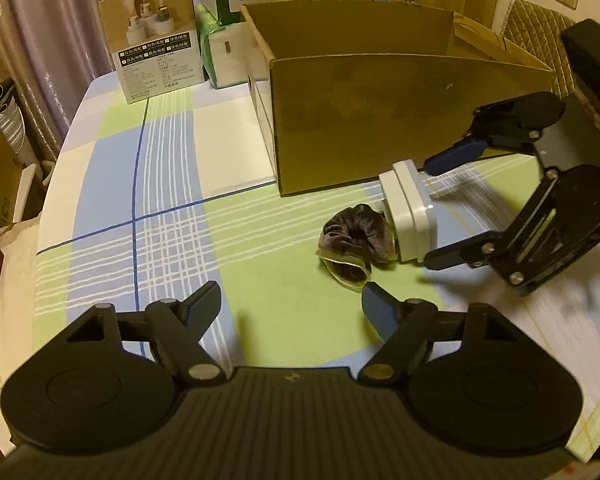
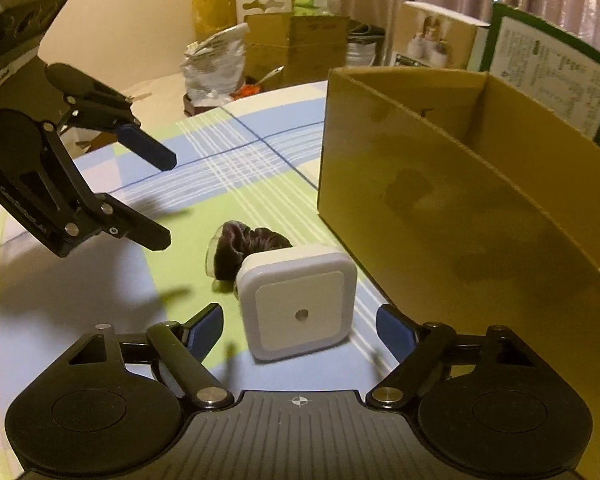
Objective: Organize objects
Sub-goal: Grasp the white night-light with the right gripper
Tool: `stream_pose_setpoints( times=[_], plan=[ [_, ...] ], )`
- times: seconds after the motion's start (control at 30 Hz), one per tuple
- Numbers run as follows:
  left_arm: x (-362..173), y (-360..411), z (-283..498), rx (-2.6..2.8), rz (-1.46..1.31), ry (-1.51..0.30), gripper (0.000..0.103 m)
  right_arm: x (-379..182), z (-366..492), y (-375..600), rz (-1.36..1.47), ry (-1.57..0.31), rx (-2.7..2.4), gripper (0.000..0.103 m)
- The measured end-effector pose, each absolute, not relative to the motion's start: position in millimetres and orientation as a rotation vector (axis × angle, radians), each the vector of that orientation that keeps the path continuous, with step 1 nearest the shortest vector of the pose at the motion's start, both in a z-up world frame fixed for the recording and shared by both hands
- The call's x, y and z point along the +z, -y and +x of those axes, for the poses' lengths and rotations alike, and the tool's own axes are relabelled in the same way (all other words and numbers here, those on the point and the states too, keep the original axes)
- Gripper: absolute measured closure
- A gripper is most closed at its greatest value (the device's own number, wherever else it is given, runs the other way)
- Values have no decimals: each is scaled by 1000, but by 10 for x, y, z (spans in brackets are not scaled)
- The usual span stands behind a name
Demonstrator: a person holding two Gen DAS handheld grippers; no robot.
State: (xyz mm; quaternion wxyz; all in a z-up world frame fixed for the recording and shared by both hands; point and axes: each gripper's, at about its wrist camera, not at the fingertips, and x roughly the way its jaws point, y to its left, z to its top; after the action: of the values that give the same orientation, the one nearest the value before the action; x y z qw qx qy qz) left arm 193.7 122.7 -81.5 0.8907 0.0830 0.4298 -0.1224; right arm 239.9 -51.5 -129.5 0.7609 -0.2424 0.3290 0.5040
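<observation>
I have both grippers over the checked green, blue and white tablecloth (image 1: 172, 184), in front of the open brown cardboard box (image 1: 364, 128). The right gripper (image 2: 300, 326) has its fingers spread wide, one on each side of the white square plastic plug-in night light (image 2: 300, 304), and neither pad touches it. The light stands tilted on the cloth just in front of the box wall, its flat face with the small round sensor turned toward my right camera. Just behind it, touching or nearly so, lies the dark purple velvet scrunchie (image 1: 354, 236); a pale strip shows at its lower edge, and I cannot tell what that is.

The left gripper (image 1: 292, 308) is also wide open and holds nothing; it hovers near the scrunchie.

I judge the night light to be light, rigid and smooth — glossy plastic that could slip or twist out if pinched at a rounded corner. I would close the right fingers on its two flat opposite sides, around the middle of the body, so it stays square between the pads. The scrunchie looks soft and squashy; it should take a pinch anywhere across its bunched ring, though the fabric will compress a good deal before the hold firms up.
</observation>
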Motion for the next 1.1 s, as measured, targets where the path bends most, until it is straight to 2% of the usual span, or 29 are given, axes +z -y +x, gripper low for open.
stream_pose_setpoints(
  times=[0.17, 0.3, 0.53, 0.9, 1.0, 1.1],
  plan=[
    [-849, -1255, 1949, -255, 177, -894, 29, -1368, 2518, 456, -533, -727, 1127, 30],
    [-860, -1265, 1961, -259, 161, -891, 29, -1382, 2530, 437, -548, -730, 1160, 40],
    [-891, -1159, 2017, -283, 165, -893, 29, -1304, 2423, 587, -498, -740, 1062, 41],
    [-995, -833, 2283, -195, 43, -935, 25, -1170, 2194, 1276, -251, -817, 670, 41],
    [-1032, -794, 2347, -140, -19, -954, 29, -1112, 2113, 1381, -229, -826, 648, 41],
    [-1044, -748, 2372, -103, -50, -954, 37, -1107, 2071, 1446, -223, -832, 635, 41]
  ],
)
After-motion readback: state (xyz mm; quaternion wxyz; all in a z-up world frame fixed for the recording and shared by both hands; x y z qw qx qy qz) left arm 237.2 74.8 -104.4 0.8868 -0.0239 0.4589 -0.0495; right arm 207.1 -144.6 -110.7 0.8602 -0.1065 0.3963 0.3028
